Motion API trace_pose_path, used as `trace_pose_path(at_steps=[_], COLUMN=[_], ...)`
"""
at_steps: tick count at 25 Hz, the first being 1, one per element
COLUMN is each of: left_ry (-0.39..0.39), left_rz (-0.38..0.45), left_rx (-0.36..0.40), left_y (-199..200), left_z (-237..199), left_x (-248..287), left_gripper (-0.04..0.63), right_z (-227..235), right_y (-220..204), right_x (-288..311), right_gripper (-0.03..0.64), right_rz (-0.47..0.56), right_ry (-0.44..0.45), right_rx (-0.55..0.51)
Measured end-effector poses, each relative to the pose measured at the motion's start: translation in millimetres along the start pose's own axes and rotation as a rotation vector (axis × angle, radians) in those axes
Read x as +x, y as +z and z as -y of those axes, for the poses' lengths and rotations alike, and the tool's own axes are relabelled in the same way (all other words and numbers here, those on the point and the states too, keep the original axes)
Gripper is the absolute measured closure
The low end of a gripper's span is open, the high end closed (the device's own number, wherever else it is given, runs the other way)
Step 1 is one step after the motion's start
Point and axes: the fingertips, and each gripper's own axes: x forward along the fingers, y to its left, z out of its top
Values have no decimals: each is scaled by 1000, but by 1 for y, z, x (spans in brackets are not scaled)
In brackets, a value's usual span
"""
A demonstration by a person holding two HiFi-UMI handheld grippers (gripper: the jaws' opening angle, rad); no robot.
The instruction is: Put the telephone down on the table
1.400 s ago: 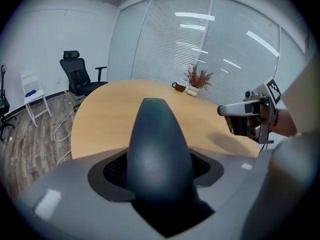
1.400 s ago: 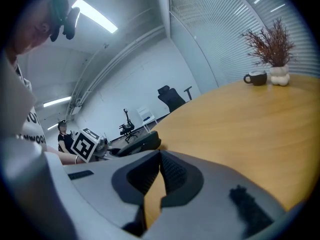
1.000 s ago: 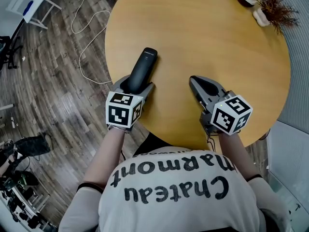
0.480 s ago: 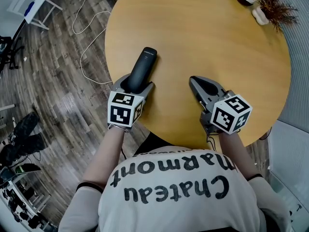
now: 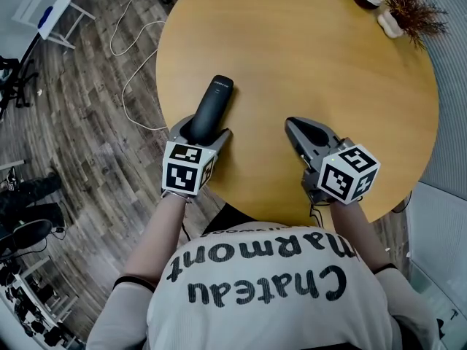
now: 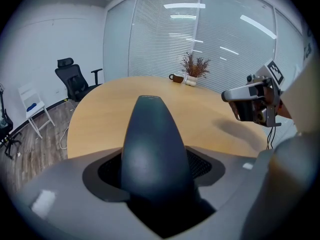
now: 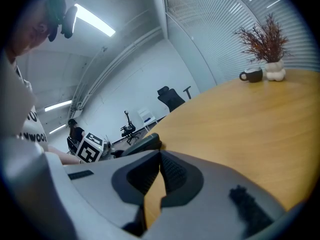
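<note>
Telephone lies lengthwise near the left edge of the table, its near end between the jaws of the left gripper. These jaws have just been opening, with the pads apparently close against the handset's sides. Risk: pulling back before the pads clear could drag the handset off the rim. The right gripper is empty, its jaws nearly together.

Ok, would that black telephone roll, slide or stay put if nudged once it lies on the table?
Likely rigid: the telephone keeps one straight, unbending shape. Its rounded, tapered body might rock or roll sideways. Its smooth shell would probably slide easily on the bare, polished table.
</note>
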Motion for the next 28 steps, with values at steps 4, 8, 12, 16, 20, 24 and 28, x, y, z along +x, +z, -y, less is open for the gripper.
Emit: trace_pose_path(at_steps=[4, 8, 12, 16, 20, 24, 28], left_ry=[22, 24, 26, 33, 69, 78, 16], left_rz=[-17, -23, -18, -22, -26, -22, -20], left_rx=[27, 29, 16, 19, 17, -8, -4], left_y=[-3, -4, 1, -4, -3, -4, -5], left_z=[4, 1, 0, -1, -2, -5, 1], left_x=[2, 0, 2, -2, 2, -1, -1], left_gripper=[238, 238, 230, 224, 198, 162, 93], right_z=[4, 9, 19, 6, 5, -9, -24], right_y=[3, 4, 4, 3, 6, 3, 2], right_x=[-5, -9, -12, -14, -17, -19, -22], right_gripper=[601, 601, 601, 601, 601, 601, 601], right_rz=[17, 39, 56, 73, 88, 109, 118], right_ry=[1, -14, -40, -62, -96, -129, -151], right_rx=[10, 25, 53, 66, 65, 66, 51])
